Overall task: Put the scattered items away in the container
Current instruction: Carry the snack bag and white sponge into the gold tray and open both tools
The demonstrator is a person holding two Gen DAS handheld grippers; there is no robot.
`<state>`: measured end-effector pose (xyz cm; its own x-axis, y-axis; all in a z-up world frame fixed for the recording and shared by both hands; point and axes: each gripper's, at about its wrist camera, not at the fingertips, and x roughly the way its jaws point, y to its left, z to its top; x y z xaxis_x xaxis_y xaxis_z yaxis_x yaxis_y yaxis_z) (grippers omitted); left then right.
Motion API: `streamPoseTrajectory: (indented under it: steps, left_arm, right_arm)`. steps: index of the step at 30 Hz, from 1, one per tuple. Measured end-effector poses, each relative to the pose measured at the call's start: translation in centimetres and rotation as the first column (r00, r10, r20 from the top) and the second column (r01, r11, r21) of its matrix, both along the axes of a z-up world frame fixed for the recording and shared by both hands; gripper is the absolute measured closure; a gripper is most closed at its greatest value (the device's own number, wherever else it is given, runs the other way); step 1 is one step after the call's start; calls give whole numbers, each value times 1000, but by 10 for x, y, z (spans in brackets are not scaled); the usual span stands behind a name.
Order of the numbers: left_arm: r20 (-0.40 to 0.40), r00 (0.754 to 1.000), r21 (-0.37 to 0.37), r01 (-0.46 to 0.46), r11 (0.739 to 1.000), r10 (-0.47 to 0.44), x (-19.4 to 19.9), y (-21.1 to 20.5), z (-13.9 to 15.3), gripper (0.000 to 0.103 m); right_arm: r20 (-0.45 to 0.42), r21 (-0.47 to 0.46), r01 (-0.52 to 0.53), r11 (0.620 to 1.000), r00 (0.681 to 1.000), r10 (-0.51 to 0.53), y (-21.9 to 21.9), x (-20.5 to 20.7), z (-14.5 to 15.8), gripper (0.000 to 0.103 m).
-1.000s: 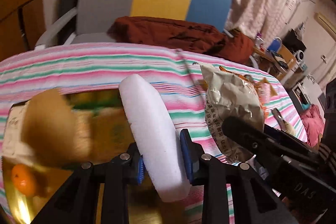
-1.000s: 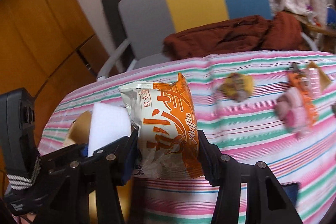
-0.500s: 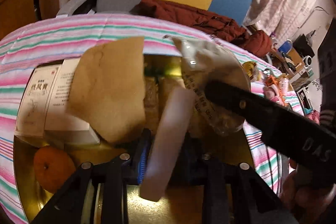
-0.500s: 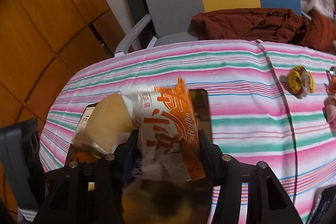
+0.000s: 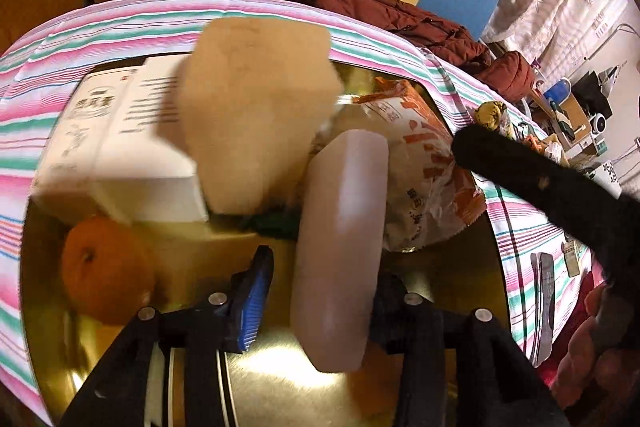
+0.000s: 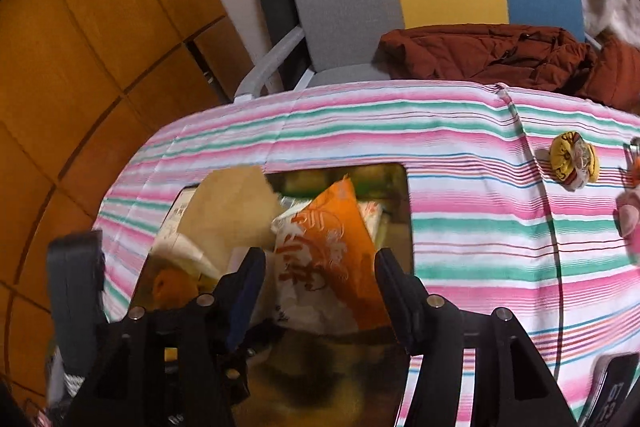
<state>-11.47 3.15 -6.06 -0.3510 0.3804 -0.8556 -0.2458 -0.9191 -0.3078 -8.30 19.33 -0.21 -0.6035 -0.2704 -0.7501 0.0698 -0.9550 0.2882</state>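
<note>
Container: the gold tin (image 5: 448, 291) sits on the striped table (image 6: 460, 227); it already holds a white carton (image 5: 116, 147), a tan card (image 5: 256, 107) and an orange fruit (image 5: 106, 271).
White block: the pale foam block (image 5: 340, 247) stands nearly upright over the tin floor, between the fingers of the left gripper (image 5: 320, 291); a second ago it was clamped above the table edge, outside the tin.
Left gripper: its jaws are opening; a gap shows between the blue left pad and the block, so the clamp looks released. Whether the far pad touches the block I cannot tell.
Snack bag: the orange-and-white bag (image 6: 324, 267) is inside the tin's outline, just beside the white block; a second ago it hung over the cloth short of the tin.
Right gripper: the right gripper (image 6: 320, 279) is closed on the bag, both pads against its sides.
Meaning: judged from this, the block is as good as delivered and the bag only awaits letting go.
Left over: a yellow wrapped sweet (image 6: 574, 161) lies on the cloth well apart from the tin, with more small items at the far right edge, so the tidy-up is not finished.
</note>
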Motion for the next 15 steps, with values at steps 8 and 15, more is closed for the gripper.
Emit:
streamPoseTrajectory:
  steps: [8, 15]
  left_arm:
    - [-82, 992, 63, -91, 994, 96, 14, -36, 16, 69]
    - [-52, 995, 85, -78, 993, 82, 7, -27, 4, 71]
  right_arm:
    - [23, 58, -18, 998, 1000, 17, -13, -14, -20, 71]
    - [-9, 31, 17, 999, 1000, -17, -9, -24, -21, 68]
